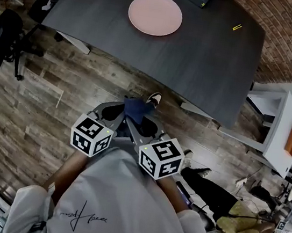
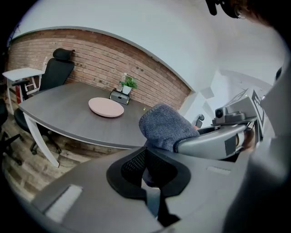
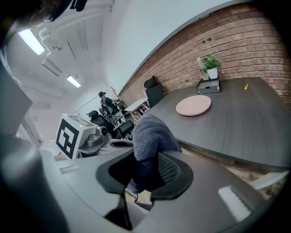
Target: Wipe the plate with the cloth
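The table (image 1: 198, 56) carries the plate (image 1: 155, 14) near its far edge, not yet wiped. Short of the table's near edge, our left gripper (image 1: 118, 112) and right gripper (image 1: 146, 123) both clamp the cloth (image 1: 136, 109). We judge it soft, light and floppy, best held bunched.

Over the floor (image 1: 41, 87), short of the table (image 1: 208, 63), the left tongs (image 1: 113, 111) and right tongs (image 1: 148, 124) meet on a bunched blue cloth (image 1: 136, 108). The pink plate (image 1: 155, 14) lies on the table, well apart.
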The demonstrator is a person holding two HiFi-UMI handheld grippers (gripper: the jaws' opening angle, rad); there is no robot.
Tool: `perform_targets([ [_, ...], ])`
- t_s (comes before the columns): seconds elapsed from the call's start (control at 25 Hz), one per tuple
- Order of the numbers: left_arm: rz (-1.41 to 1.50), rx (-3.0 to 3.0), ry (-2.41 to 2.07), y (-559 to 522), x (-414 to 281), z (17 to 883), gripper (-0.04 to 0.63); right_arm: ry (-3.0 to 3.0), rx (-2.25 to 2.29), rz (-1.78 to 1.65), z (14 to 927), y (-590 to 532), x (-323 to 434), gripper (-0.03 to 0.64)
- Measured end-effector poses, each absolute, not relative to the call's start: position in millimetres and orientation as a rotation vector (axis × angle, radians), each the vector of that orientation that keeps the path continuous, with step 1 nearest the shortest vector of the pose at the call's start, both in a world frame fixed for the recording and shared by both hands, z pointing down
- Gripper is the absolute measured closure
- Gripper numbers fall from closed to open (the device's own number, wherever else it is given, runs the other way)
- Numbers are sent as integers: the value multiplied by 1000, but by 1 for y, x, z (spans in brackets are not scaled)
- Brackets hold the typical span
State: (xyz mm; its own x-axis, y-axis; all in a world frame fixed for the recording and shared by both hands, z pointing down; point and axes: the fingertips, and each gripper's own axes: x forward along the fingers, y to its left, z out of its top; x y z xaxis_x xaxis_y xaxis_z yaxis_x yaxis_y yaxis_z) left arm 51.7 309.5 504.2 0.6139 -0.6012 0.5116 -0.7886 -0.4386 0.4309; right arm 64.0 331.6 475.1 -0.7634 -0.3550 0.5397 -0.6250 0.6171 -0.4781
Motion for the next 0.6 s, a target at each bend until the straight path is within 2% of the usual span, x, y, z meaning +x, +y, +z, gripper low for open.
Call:
perform_targets([
  [0.2,407,2181,-1095,258,59,505,591,-2475,747,987,476,279,72,515],
  [0.6,506,2229,-1063,136,125,487,591,-2519,844,1080,462,159,140,517],
])
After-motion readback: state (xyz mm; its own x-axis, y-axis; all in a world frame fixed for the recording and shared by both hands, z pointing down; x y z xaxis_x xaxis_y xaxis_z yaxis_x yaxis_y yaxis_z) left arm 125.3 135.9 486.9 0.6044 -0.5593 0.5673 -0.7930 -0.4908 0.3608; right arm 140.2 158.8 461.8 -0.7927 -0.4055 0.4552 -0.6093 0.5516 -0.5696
